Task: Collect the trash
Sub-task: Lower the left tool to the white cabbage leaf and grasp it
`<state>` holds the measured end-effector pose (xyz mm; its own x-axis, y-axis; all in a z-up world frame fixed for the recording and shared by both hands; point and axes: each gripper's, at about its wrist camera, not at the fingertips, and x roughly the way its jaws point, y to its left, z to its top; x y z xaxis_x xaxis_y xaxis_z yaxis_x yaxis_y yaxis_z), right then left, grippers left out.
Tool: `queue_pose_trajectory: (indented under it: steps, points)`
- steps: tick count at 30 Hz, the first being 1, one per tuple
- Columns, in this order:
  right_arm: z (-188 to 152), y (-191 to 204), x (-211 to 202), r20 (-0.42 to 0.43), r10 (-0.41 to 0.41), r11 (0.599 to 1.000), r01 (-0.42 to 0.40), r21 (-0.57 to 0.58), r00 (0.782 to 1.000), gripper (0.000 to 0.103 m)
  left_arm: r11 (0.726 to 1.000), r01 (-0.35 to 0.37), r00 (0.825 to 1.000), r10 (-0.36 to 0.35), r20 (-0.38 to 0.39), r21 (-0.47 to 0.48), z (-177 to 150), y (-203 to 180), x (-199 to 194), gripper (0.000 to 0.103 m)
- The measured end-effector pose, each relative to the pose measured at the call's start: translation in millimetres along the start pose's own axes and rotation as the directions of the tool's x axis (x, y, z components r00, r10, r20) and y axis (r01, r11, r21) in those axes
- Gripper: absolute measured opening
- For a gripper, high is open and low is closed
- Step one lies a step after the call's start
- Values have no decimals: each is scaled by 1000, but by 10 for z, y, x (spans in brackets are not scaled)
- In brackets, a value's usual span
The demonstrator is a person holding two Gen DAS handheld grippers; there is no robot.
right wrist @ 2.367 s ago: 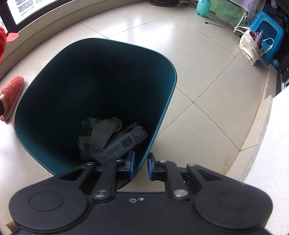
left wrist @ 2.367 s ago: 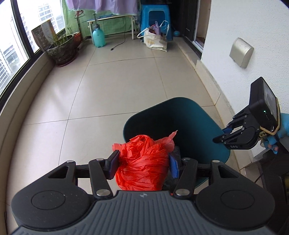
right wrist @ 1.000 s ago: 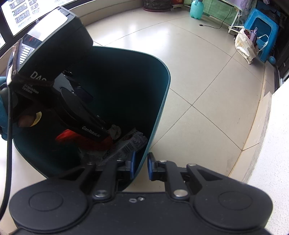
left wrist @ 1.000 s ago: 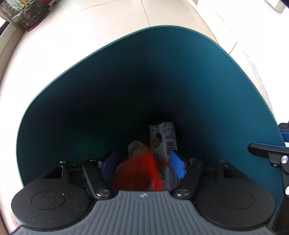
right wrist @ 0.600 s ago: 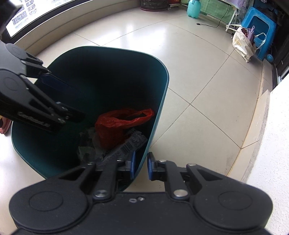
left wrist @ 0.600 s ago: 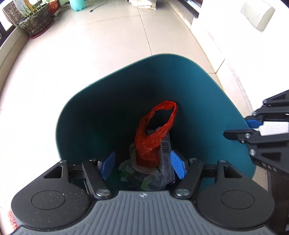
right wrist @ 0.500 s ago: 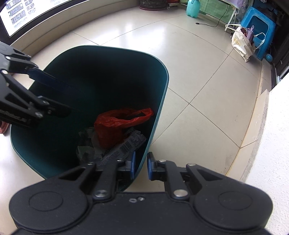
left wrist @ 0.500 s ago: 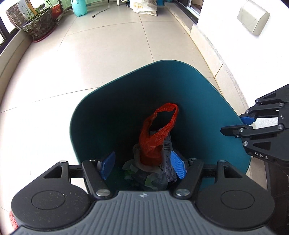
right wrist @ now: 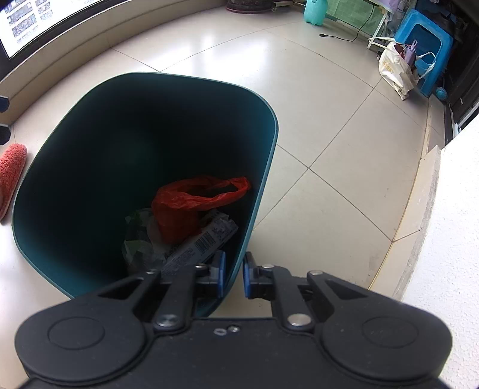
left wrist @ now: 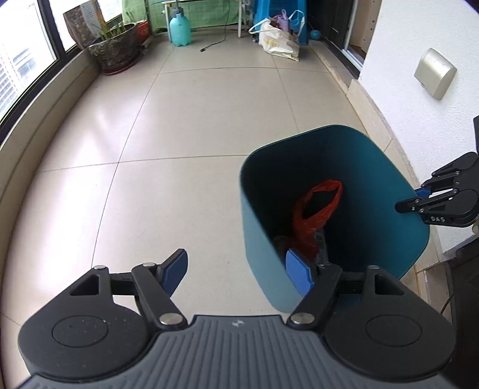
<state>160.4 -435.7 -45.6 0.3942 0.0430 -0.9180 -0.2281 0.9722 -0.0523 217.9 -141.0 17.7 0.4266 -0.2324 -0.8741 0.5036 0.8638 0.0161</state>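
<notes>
red plastic bag (right wrist: 191, 206) lay in teal bin (right wrist: 263, 167): light, limp, best pinched at its handle loop | left gripper (left wrist: 236, 269) empty, jaws opening | right gripper (right wrist: 233, 273) clamped on bin rim

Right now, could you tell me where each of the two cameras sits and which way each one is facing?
Left wrist: on the left gripper, angled down over the tiled floor towards the window-side plant pot; its empty jaws are opening; the right gripper shows at the bin's rim.
Right wrist: on the right gripper, looking steeply down into the teal bin; its jaws are clamped on the bin wall.
Shared: the teal bin, the red bag inside it, the turquoise bottle and the white bag.
</notes>
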Motion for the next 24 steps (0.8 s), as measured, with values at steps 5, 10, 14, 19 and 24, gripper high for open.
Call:
queue_pose_trajectory:
  steps: [5, 10, 14, 19, 24]
  points:
    - [15, 17, 29, -7, -2, 1000, 2, -3, 1000, 10, 994, -17, 998, 11, -57, -108, -294, 530, 181, 77]
    - [5, 51, 45, -9, -13, 1000, 13, -12, 1000, 10, 976, -80, 987, 50, -151, -202, -571, 1012, 608, 77]
    - [-5, 56, 51, -10, -13, 1000, 12, -11, 1000, 10, 948, -155, 966, 88, -242, -277, -810, 1408, 1047, 77]
    - [-13, 58, 82, -20, -12, 1000, 12, -11, 1000, 10, 952, -149, 935, 49, -352, -266, -1131, 1795, 1483, 77]
    - [1, 106, 107, -35, -32, 999, 31, -27, 999, 10, 956, -175, 898, 57, -437, -235, -1456, 2025, 1825, 77]
